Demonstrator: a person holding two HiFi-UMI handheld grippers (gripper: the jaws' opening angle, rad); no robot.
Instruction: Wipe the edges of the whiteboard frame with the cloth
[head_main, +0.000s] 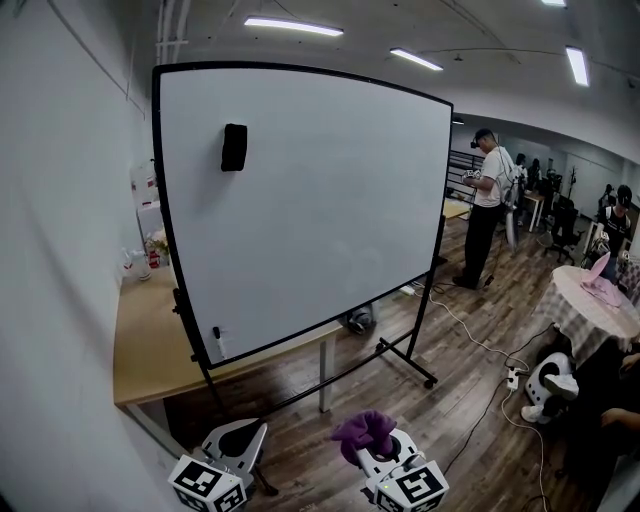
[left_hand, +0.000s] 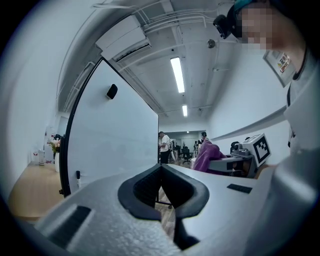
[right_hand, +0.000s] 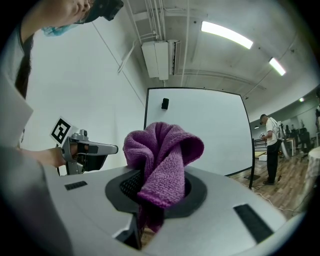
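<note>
Wood-plank floor (head_main: 470, 375) carries an upright whiteboard (head_main: 320, 210) on a rolling stand, with a black frame (head_main: 163, 200) running round it; a black eraser (head_main: 234, 147) sits on the board's upper left; the right gripper (right_hand: 157, 192) has its jaws clamped on a bunched purple cloth (right_hand: 162, 160), which is held low and well apart from the frame; the left gripper (left_hand: 161, 186) has its jaw tips pressed together with nothing between them.

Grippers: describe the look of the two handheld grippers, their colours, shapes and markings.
The left gripper and right gripper have light grey moulded bodies with black ribbed pads lining the jaws. Each carries a white cube with black square markers.
</note>
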